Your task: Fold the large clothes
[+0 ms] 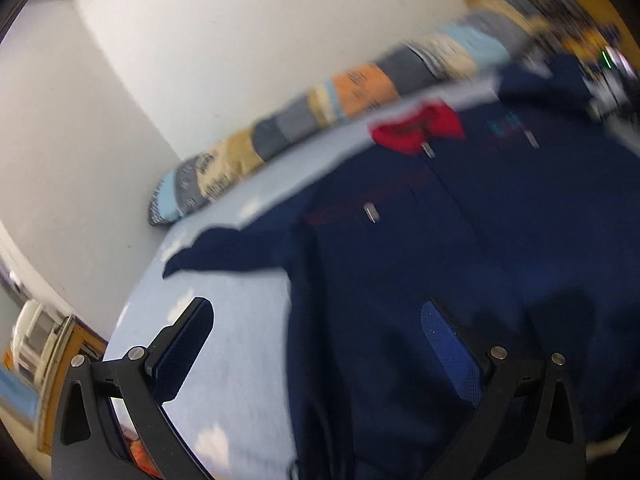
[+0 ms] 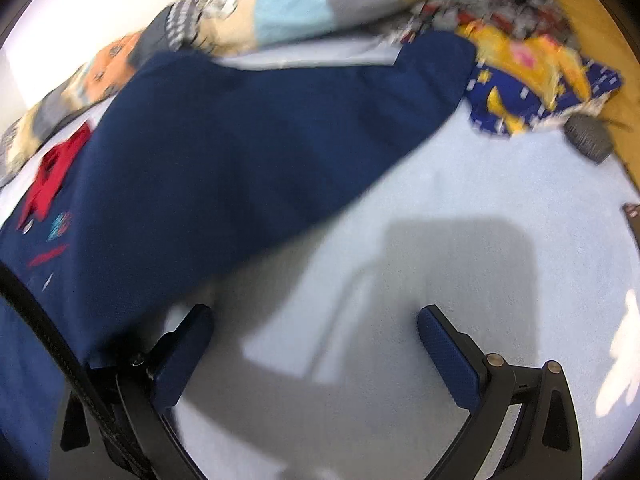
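The navy jacket (image 1: 460, 240) lies spread face up on the pale blue sheet (image 1: 240, 340) of the bed, zip closed down the front, red collar (image 1: 416, 130) toward the wall side and both sleeves flung wide, so by my reading the folding has barely begun: the garment is laid out flat, no sleeve is tucked in, no fold shows anywhere. One sleeve (image 1: 224, 252) reaches out toward the bed's corner in the left wrist view; the other sleeve (image 2: 340, 112) stretches across the sheet toward the far corner in the right wrist view. The left gripper (image 1: 320, 344) hangs over the jacket's side edge, jaws wide apart, one pad above bare sheet and the other above dark cloth, gripping nothing. The right gripper (image 2: 316, 344) is just off the jacket's body near the armpit, jaws also spread wide and empty over the sheet, its shadow falling ahead of it. What is left looks like everything: sleeves in, sides over, then the length doubled. Outward now: a long patchwork bolster (image 1: 320, 112) runs along the bed's wall edge, white walls meet behind it, and a heap of yellow and blue fabric (image 2: 532, 76) sits by the far corner, beside a small grey object too blurred to name.
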The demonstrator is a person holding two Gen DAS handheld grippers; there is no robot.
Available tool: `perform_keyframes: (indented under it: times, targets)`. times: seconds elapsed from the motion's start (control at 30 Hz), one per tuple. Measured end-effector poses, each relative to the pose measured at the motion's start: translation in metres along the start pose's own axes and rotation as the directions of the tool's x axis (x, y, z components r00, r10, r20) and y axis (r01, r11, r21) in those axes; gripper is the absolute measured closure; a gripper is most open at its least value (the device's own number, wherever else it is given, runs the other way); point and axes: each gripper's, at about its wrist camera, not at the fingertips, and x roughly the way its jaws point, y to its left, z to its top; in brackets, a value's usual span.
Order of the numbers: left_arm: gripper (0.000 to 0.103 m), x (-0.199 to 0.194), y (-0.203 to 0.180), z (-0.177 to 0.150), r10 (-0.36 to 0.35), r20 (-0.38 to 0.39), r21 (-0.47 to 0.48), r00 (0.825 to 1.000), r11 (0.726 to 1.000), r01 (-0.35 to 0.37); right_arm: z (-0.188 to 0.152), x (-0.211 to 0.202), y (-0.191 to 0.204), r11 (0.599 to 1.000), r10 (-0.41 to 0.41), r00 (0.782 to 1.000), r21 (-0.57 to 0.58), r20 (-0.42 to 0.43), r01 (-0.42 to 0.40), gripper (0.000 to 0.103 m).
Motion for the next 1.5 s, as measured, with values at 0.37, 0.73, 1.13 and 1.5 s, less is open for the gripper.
perform_keyframes:
  times: [0.37,0.73,1.13,1.5]
  targets:
    - [0.0,-0.054,0.086,-0.057,-0.259,-0.222,-0.267,0.94,0.943,0.197,-0.078,-0.176,0.07,0.94,-0.134,0.955,-0.272,0.265,0.207,0.003]
    - [0.0,-0.075,0.099,0.059,-0.212,-0.062,-0.343,0.975,0.922,0.179,-0.172,-0.23,0.257,0.941,0.179,0.909,-0.335,0.375,-0.047,0.003]
    - [0.0,-0.012,0.015,0.08,-0.116,-0.148,-0.424,0.982,0.905,0.043,-0.194,-0.181,0.285,0.928,-0.006,0.928,-0.345,0.373,0.145,0.003]
    - [0.0,0.015,0.007,0.082,-0.134,-0.24,-0.466,0.962,0.885,0.007,-0.196,-0.16,0.293,0.919,0.013,0.96,-0.381,0.281,0.099,0.003]
